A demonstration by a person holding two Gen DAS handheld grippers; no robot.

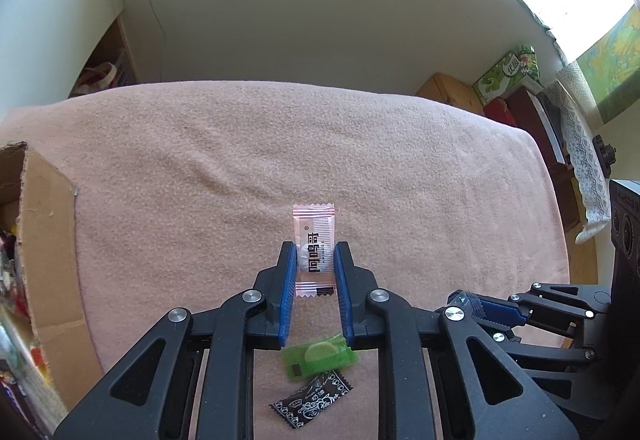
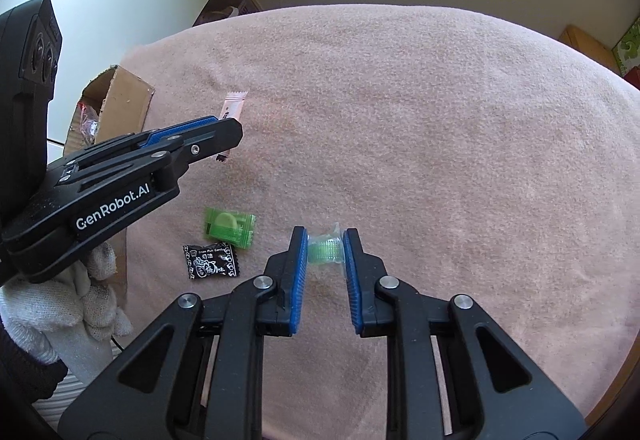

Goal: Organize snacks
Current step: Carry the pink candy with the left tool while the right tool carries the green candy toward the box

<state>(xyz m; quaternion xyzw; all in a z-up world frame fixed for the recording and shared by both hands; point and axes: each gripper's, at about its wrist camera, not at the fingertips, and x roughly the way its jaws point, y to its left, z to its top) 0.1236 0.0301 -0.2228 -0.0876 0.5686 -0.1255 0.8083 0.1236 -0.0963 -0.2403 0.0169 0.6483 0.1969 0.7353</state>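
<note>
Where white lettering reads "GenRobot.AI", the left gripper (image 2: 230,134) clamps a pink candy (image 1: 314,248).

A soft pink blanket (image 2: 440,120) covers the surface. A green candy (image 2: 229,225) and a black candy (image 2: 211,261) lie on it, just beside each other. A brown cardboard box (image 2: 120,104) sits at the blanket's left edge, with wrappers inside.
</note>
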